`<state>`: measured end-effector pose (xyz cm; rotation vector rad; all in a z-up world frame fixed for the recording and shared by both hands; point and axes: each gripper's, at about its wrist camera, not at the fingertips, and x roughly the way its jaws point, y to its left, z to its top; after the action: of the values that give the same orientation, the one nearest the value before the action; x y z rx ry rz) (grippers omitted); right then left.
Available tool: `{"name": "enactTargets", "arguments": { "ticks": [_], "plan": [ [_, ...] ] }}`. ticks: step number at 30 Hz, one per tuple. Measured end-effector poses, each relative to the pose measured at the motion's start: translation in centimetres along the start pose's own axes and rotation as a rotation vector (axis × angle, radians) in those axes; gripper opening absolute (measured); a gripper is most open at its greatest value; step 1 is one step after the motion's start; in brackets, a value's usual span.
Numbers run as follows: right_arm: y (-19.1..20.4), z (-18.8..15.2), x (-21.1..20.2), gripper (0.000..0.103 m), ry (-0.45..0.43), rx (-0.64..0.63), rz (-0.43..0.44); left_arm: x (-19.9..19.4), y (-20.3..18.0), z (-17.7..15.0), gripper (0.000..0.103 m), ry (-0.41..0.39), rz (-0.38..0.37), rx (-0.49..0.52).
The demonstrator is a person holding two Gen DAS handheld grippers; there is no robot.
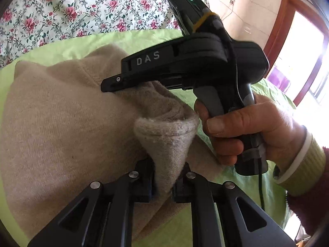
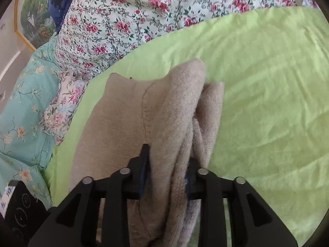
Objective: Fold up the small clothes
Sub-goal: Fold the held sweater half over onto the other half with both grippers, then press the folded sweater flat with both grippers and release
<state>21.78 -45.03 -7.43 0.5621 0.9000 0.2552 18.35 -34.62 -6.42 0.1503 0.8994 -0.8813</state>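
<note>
A small beige knit garment (image 1: 53, 111) lies on a lime-green sheet (image 1: 67, 45). My left gripper (image 1: 166, 175) is shut on a raised, hemmed fold of it, which stands up between the two pads. In the left wrist view my right gripper (image 1: 110, 84), held by a hand (image 1: 246, 127), reaches in from the right with its tip down on the garment. In its own view my right gripper (image 2: 168, 162) is shut on a thick bunched fold of the beige garment (image 2: 123, 111), and the cloth fills the gap between the fingers (image 2: 144, 158).
A floral quilt (image 2: 127, 14) lies bunched beyond the green sheet (image 2: 267, 94), with a teal flowered cover (image 2: 22, 107) at the left. A wall and a wood-framed window (image 1: 308, 61) stand at the right. A sleeve with a green ribbed cuff (image 1: 304, 164) is near the lower right.
</note>
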Motion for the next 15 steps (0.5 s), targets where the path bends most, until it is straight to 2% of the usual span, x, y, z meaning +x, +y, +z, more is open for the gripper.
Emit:
{"name": "enactTargets", "arguments": {
  "ticks": [3, 5, 6, 8, 9, 11, 15],
  "plan": [
    [0.3, -0.6, -1.9, 0.047, -0.031, 0.001, -0.016, -1.6, 0.2, -0.3, 0.026, 0.009, -0.038, -0.027],
    [0.2, -1.1, -3.4, 0.055, -0.056, 0.004, -0.026, -3.6, 0.3, -1.1, 0.04, -0.012, -0.051, -0.042],
    [0.1, -1.5, -4.0, 0.06, -0.063, 0.01, -0.03, -4.6, 0.5, -1.4, 0.045, -0.022, -0.05, -0.053],
    [-0.3, -2.1, -4.8, 0.064, -0.065, 0.033, -0.031, -7.1, 1.2, -2.0, 0.063, -0.056, -0.045, -0.082],
    [-0.7, -2.4, -5.0, 0.066, -0.062, 0.048, -0.026, -8.1, 1.7, -2.2, 0.066, -0.072, -0.037, -0.091],
    [-1.2, -2.8, -5.1, 0.068, -0.053, 0.077, -0.013, -10.2, 3.2, -2.6, 0.081, -0.105, 0.005, -0.117],
    [-2.0, -3.2, -4.5, 0.071, -0.033, 0.129, 0.021, -11.8, 7.7, -2.1, 0.084, -0.126, 0.043, -0.215]
  ]
}}
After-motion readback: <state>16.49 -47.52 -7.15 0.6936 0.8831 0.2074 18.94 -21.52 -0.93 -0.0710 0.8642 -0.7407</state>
